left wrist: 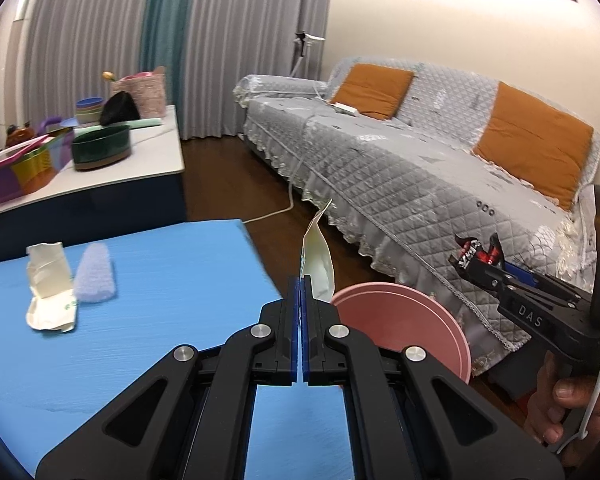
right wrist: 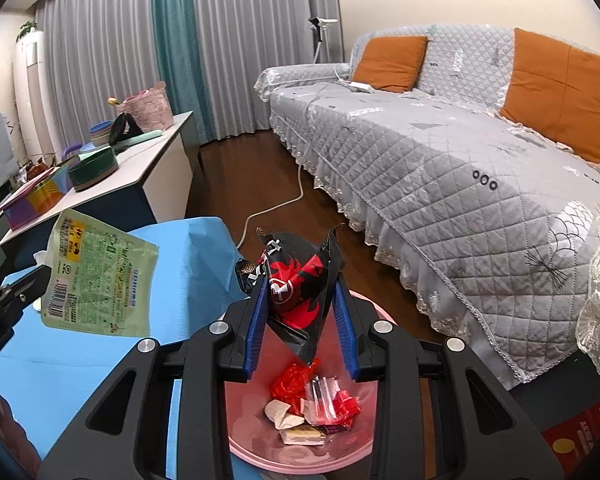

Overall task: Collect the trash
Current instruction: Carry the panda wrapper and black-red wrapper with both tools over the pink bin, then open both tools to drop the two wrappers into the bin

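Closest to you, your left gripper (left wrist: 300,280) has its blue-padded fingers (left wrist: 294,320) pressed fully together on the lower edge of a pale green snack pouch (left wrist: 318,264), which stands up edge-on from the tips. In the right wrist view that same pouch (right wrist: 100,276) hangs flat-faced over the blue counter (right wrist: 80,360), its printed back toward the lens.

Your right gripper (right wrist: 300,304) has its fingers (right wrist: 256,328) part-way open and clamped on a black and red wrapper (right wrist: 300,292), crumpled between the pads; its lower point hangs over the pink bin (right wrist: 300,456). Inside the bin lie red wrappers, a clear packet and bits of brown paper.

On the counter (left wrist: 160,300), left of your left gripper, a crumpled cream paper package (left wrist: 50,288) lies touching a pale bluish foam piece (left wrist: 94,274). The pink bin (left wrist: 400,320) sits on the floor just beside the counter's right edge, between it and the grey quilted sofa (left wrist: 420,184).
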Demonstrator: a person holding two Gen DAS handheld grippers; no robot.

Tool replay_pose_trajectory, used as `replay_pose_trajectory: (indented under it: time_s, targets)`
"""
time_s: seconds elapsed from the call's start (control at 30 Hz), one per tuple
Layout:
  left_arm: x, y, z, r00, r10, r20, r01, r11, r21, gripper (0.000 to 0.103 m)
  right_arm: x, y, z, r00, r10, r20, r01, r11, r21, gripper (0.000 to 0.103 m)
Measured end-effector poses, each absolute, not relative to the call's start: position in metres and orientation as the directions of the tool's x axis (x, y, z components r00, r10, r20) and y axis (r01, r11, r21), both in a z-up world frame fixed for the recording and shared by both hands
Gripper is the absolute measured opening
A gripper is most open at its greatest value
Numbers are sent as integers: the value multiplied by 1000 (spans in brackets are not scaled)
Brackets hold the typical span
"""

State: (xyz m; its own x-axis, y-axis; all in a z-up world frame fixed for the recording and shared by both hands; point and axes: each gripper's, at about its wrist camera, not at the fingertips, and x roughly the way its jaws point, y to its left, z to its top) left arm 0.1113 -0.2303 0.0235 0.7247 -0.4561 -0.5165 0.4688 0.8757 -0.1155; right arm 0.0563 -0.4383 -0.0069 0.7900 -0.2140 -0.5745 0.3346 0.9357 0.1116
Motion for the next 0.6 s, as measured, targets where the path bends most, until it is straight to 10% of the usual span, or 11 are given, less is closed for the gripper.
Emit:
replay_pose_trajectory:
  time_s: [0.5, 0.6]
  targets:
    - [118, -283, -7, 557, -565, -608, 590, 785, -189, 1, 50, -464, -25, 762, -205, -614, 346, 931, 118, 34]
    - [119, -288, -15, 529, -570, -629, 596, 777, -203, 23, 52, -466, -32, 749, -188, -636, 334, 935, 117, 39]
